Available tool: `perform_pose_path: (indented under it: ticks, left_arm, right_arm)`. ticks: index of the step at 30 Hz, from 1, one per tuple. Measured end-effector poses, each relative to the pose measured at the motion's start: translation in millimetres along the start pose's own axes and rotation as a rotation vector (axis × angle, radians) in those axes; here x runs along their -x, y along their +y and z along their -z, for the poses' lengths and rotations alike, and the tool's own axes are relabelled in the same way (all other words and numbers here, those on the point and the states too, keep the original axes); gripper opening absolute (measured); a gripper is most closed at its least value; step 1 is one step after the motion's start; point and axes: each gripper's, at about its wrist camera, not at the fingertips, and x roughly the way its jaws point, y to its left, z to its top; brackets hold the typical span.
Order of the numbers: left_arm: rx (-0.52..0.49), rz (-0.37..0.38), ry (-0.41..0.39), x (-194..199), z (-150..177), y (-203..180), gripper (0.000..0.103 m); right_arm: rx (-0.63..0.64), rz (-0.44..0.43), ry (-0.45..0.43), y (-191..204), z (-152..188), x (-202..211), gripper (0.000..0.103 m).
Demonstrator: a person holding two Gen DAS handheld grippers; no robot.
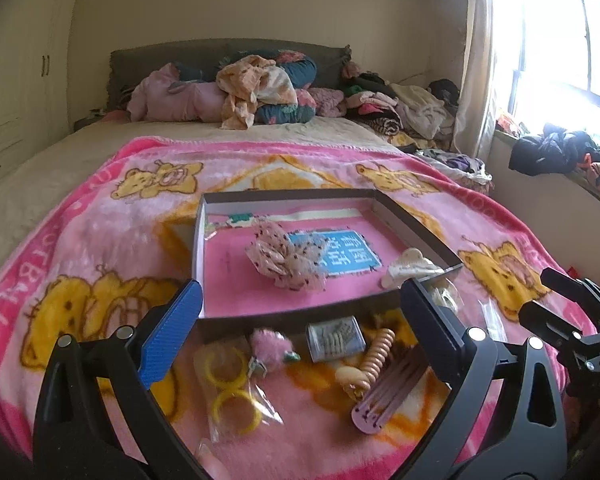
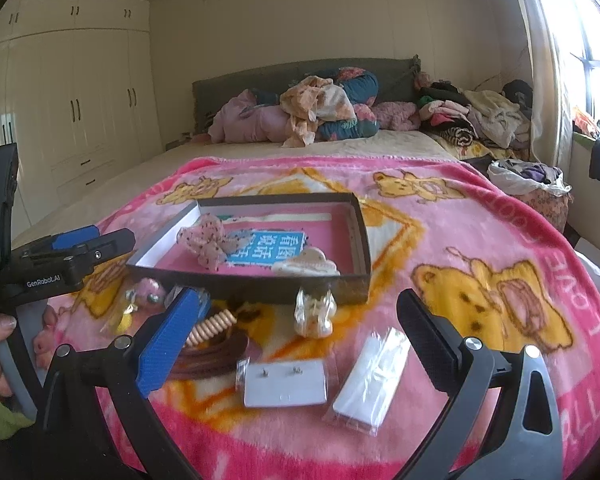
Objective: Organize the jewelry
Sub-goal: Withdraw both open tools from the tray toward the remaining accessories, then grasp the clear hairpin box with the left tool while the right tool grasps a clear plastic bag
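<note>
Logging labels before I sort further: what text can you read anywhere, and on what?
"GenRobot.AI": on the left gripper body.
"LOVE": on the pink blanket, right edge.
"BALL", partly visible: blanket's left edge.
Chinese characters on the blue label in the box: too blurred to transcribe.

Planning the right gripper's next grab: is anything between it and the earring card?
Nothing visible: the open right gripper hangs just above the white earring card in its clear sleeve on the pink bear blanket.

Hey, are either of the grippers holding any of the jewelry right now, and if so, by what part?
Nothing is held. The left gripper and the right gripper are both open, hovering over the loose pieces on the pink blanket in front of the box.
</note>
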Motion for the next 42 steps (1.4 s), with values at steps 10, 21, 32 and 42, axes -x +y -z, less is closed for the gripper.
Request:
perform_pose_path:
  ticks: [10,21,32,42]
  left_arm:
    - [-0.034,0.026,0.030,0.6,10.3,-10.9,0.090]
    - [-0.039,0.068,0.118,-17.6,26.2,-18.9,0.090]
    - [-0.001,0.105,0.211,-44.1,35.7,-15.9,0.068]
    - [0.001,0.095,0.258,-69.5,35.9,-21.3,0.058]
  right_arm:
    - [-0.001,0.014,0.034,-4.0,17.4,7.0,0.096]
    - [0.012,-0.003,0.076,-1.2,35.2,8.4,0.096]
    - [0.088,-0.053,0.136,18.0,47.4,-13.2,0.096]
    - [0.204,-0.058,0.201,38.2,52.5,-52.4,0.095]
